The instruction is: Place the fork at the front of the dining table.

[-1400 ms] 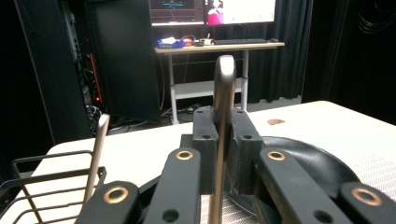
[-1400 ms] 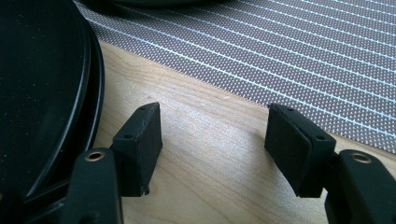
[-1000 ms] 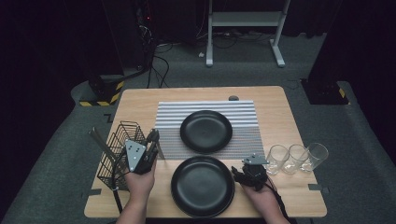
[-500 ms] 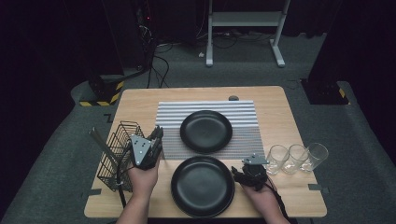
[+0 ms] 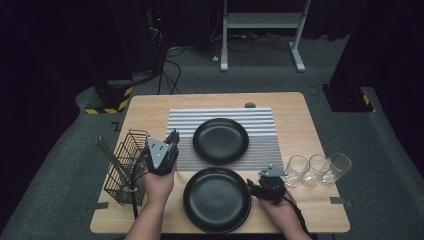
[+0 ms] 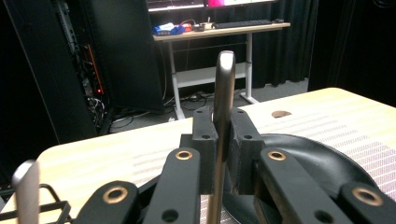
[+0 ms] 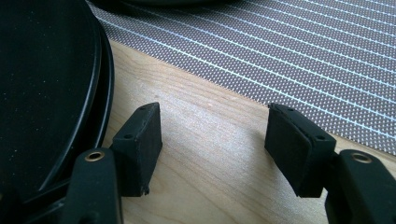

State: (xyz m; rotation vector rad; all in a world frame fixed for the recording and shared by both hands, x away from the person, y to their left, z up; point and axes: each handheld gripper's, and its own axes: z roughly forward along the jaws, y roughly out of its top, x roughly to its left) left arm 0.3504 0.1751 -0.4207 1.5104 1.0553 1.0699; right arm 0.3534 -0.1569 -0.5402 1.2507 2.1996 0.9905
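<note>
A: Table (image 5: 305,130), mat (image 5: 260,147), two plates: far (image 5: 220,140), near (image 5: 216,198)?
B: Yes. Rack (image 5: 125,165) at left.
A: Left gripper (image 6: 223,154)?
B: Clamped on upright utensil handle (image 6: 223,93), between rack and far plate.
A: Right gripper (image 7: 212,140)?
B: Jaws wide apart, holding nothing, on wood beside near plate.

Lower end of the metal utensil (image 6: 222,121) hidden between the left gripper (image 6: 222,140) pads, kind impossible to tell. Near plate (image 7: 44,88) cut off by the picture's left edge.
</note>
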